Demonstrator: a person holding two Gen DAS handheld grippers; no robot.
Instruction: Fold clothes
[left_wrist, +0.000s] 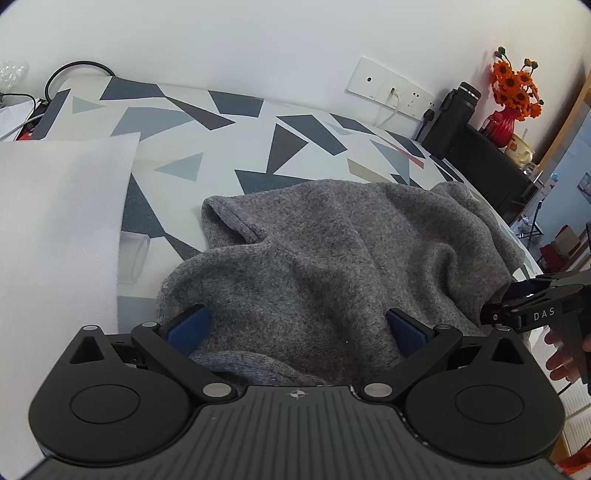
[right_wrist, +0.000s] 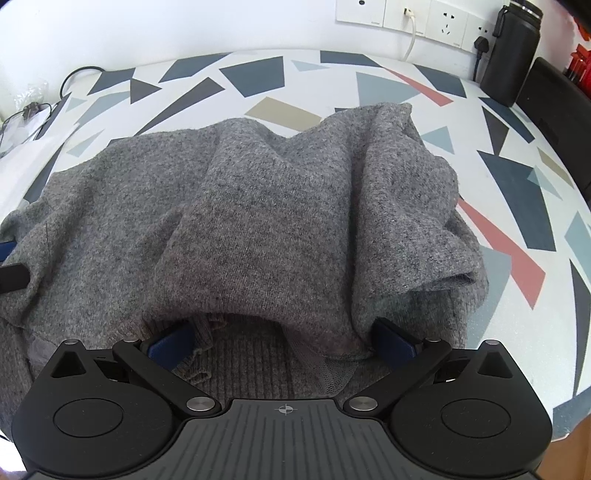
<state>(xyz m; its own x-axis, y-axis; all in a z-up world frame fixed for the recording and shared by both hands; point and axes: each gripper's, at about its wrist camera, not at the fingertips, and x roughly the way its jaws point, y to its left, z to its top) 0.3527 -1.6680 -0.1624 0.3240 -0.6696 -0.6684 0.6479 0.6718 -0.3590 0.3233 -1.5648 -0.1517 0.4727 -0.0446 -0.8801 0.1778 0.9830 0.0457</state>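
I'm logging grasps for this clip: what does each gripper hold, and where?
Nothing: the left gripper and right gripper are open over the near edge of the grey sweater.

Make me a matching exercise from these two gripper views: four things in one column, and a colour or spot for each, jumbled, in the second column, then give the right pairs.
Things:
1. sweater
2. flowers
3. bottle
4. foam sheet

Descriptions:
A. orange, in a red vase
B. white, at the left edge of the left wrist view
C. grey, crumpled on the patterned tabletop
D. black, standing by the wall sockets

Pairs: 1-C, 2-A, 3-D, 4-B
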